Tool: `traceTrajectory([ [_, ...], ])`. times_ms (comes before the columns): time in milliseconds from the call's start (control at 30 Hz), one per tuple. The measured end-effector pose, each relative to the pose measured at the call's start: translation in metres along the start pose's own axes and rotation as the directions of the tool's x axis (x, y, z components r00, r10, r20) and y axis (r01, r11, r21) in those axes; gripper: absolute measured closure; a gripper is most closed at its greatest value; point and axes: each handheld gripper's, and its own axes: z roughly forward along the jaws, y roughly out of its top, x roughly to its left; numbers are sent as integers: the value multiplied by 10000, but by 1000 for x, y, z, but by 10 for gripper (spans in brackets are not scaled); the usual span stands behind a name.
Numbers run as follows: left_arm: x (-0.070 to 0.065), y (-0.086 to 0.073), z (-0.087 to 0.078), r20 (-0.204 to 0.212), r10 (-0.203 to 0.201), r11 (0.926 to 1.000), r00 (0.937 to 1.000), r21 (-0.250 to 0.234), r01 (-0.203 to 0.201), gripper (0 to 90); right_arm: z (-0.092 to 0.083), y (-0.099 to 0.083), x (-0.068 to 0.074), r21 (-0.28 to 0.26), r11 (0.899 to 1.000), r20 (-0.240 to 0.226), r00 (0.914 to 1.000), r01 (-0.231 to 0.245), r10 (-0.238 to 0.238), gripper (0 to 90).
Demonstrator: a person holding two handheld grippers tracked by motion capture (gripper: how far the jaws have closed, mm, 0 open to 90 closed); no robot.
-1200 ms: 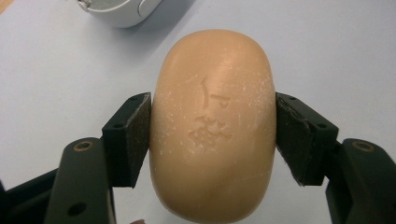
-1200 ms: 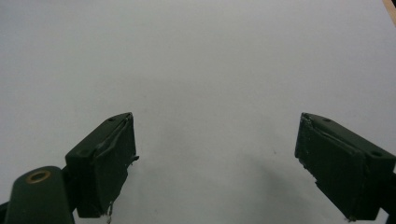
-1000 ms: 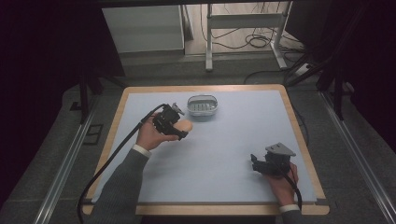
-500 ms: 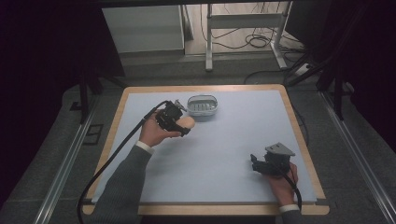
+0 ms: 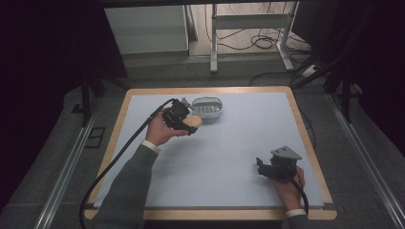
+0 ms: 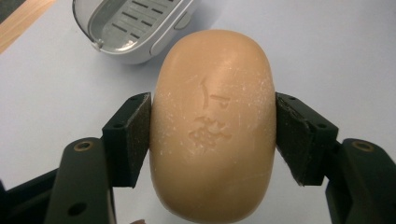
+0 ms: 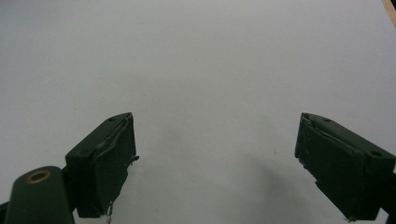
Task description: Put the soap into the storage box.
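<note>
Your left gripper [image 6: 212, 135] pinches a tan bar of soap [image 6: 212, 126] across its middle, one black pad pressed to each side, holding it above the pale blue table [image 5: 239, 143] just short of the grey slotted soap dish [image 5: 207, 108] near the far edge. Your right gripper [image 7: 215, 163] rests well apart at the near right, its jaws spread wide over bare tabletop.

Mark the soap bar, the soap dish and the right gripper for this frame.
soap bar [image 6: 212, 126], left gripper view, middle of its stamped face.
soap dish [image 5: 207, 107], high view, slotted floor inside.
right gripper [image 7: 215, 163], right gripper view, midway between its open jaws.
</note>
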Motion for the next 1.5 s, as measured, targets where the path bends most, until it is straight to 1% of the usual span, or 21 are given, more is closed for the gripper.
traceTrajectory([
  [167, 2, 6, 1, -14, -2, 10000, 10000, -13, 2, 328, 0, 0, 0, -10, 10000, -11, 10000, -35, 35, 126],
  [367, 4, 8, 2, -15, -23, 10000, 10000, -7, 23, 328, 0, 0, -1, -27, 10000, -29, 10000, -45, 44, 126],
  [433, 6, 10, 3, -89, 1, 10000, 10000, 87, 0, 328, 0, 0, -1, -13, 10000, -55, 10000, -56, 56, 126],
  [733, 10, 14, 5, -99, -89, 10000, 9999, 15, 89, 328, 0, 0, -1, -27, 10000, -63, 10000, -70, 70, 126],
  [867, 11, 16, 6, -143, -32, 10000, 9999, 70, 33, 328, 0, 0, -1, -24, 10000, -62, 10000, -79, 79, 126],
  [967, 13, 19, 7, -153, -66, 10000, 9999, 48, 66, 328, 0, 0, -1, -21, 10000, -68, 9999, -88, 88, 126],
  [1033, 14, 21, 8, -156, -33, 10000, 9999, 76, 34, 328, 0, 0, -1, -23, 10000, -63, 9999, -85, 85, 126],
  [1067, 14, 22, 9, -163, -101, 9999, 9998, 55, 102, 328, 0, 0, -1, -23, 10000, -63, 9999, -85, 85, 126],
  [1100, 15, 23, 10, -179, 39, 9999, 9998, 166, -36, 328, 0, 0, -1, -26, 10000, -64, 9999, -88, 88, 126],
  [1133, 16, 25, 12, -150, -93, 9999, 9998, 94, 94, 328, 0, 0, -1, -25, 10000, -74, 9999, -94, 94, 126],
  [1200, 17, 27, 14, -110, -126, 9999, 9999, 51, 126, 329, 0, 0, -1, -26, 9999, -84, 9999, -109, 108, 126],
  [1233, 18, 28, 15, -149, 33, 9998, 9999, 177, -31, 328, 0, 0, -1, -31, 9999, -89, 9999, -108, 107, 126],
  [1333, 19, 30, 17, -139, -3, 9999, 9999, 125, 4, 328, 0, 0, -1, -31, 9999, -89, 9999, -106, 105, 126],
  [1367, 21, 31, 18, -137, 91, 9998, 9999, 198, -88, 328, 0, 0, -1, -32, 9999, -89, 9999, -101, 101, 126],
  [1400, 21, 32, 20, -125, -38, 9999, 9999, 131, 39, 328, 0, 0, -1, -36, 9999, -87, 9999, -97, 96, 126],
  [1433, 24, 33, 23, -92, -34, 9997, 10000, 221, 36, 328, -1, 0, -1, -42, 9999, -80, 9999, -99, 99, 126],
  [1500, 24, 34, 24, -105, -90, 9998, 9999, 198, 92, 329, -1, 0, -1, -45, 9999, -86, 9999, -102, 101, 126],
])
